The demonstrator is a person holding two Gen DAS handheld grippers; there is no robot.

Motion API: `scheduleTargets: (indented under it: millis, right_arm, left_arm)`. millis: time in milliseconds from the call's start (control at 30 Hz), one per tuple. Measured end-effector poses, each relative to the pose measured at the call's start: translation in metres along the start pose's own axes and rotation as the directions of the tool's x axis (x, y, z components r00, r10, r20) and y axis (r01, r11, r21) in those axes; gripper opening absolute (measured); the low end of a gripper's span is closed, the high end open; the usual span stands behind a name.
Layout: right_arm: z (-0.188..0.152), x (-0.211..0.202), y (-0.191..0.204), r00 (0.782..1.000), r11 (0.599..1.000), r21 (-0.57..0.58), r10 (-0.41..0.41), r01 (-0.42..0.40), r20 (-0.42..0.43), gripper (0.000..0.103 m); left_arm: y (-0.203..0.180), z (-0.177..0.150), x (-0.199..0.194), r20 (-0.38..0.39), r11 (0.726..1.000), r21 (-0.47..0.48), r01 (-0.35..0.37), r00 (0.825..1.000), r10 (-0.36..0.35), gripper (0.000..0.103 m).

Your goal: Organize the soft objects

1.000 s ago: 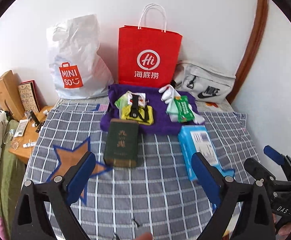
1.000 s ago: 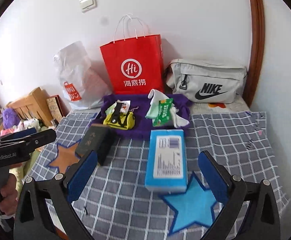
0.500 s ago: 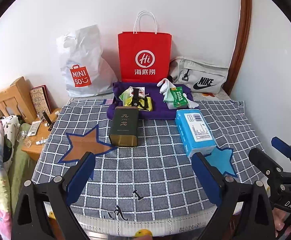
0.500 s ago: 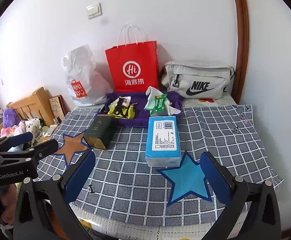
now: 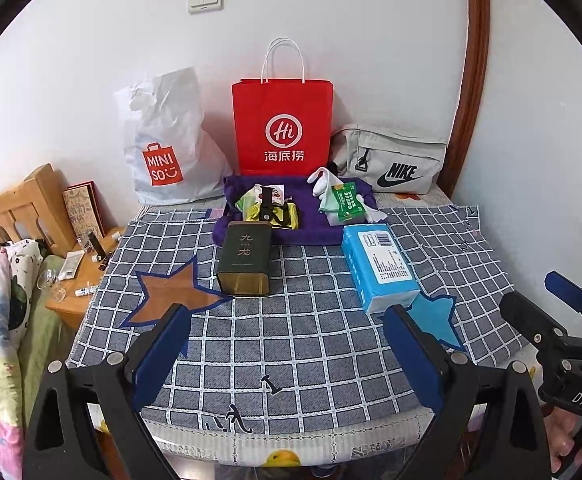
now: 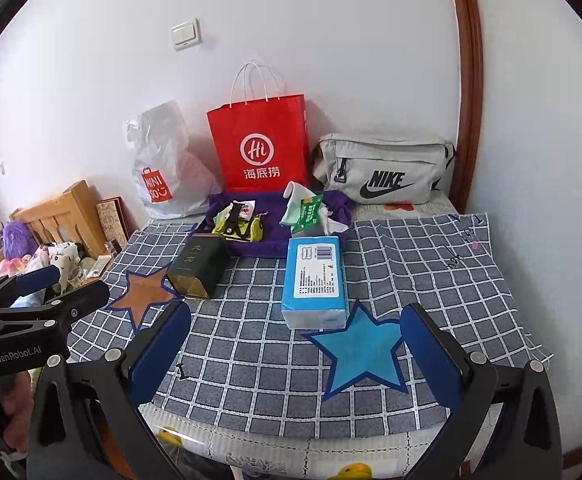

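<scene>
Both grippers are sitting further back from the bed than a second ago, so the near edge of the checked cloth (image 5: 291, 340) and the bedding under it are now showing in both wrist views. The left gripper (image 5: 287, 350) is hanging off the near edge with its blue pads spread wide and nothing between them; the right gripper (image 6: 297, 346) is doing the same just beside it, also wide and empty. A dark green tin (image 5: 245, 260) is lying toward the left side of the cloth, its near end touching a tip of the brown star patch (image 5: 171, 294). A blue tissue pack (image 6: 315, 278) is lying toward the middle-right, its near end touching the blue star patch (image 6: 361, 354). At the far edge a purple cloth (image 5: 311, 224) is carrying a yellow pouch (image 5: 275, 216) with a black strap on its left part and a green packet (image 5: 349, 202) resting on pale cloths on its right part. Against the wall behind it a white Miniso bag (image 5: 167, 148), a red paper bag (image 5: 283, 128) and a grey Nike bag (image 5: 395, 162) are standing in a row, left to right.
</scene>
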State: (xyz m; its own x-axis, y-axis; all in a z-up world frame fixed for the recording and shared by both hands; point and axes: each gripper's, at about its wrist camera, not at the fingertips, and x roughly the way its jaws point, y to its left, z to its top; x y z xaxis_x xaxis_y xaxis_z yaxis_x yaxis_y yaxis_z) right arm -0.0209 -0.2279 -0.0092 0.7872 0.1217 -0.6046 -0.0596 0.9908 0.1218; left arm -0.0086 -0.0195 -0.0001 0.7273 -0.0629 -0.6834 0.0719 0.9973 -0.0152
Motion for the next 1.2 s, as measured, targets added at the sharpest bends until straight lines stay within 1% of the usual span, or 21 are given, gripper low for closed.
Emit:
scheduleTargets:
  millis: [733,1200]
  right_arm:
    - [-0.007,-0.004,0.007,1.0,1.0,-0.007,0.008,-0.008,0.0,0.103]
    - [-0.008,-0.008,0.009,1.0,1.0,-0.004,0.014,-0.014,0.007,0.103]
  left_arm:
    - [0.006,-0.01,-0.006,-0.002,1.0,-0.03,0.003,1.0,-0.003,0.098]
    - [0.005,-0.012,-0.01,0.002,1.0,-0.027,0.008,1.0,-0.008,0.098]
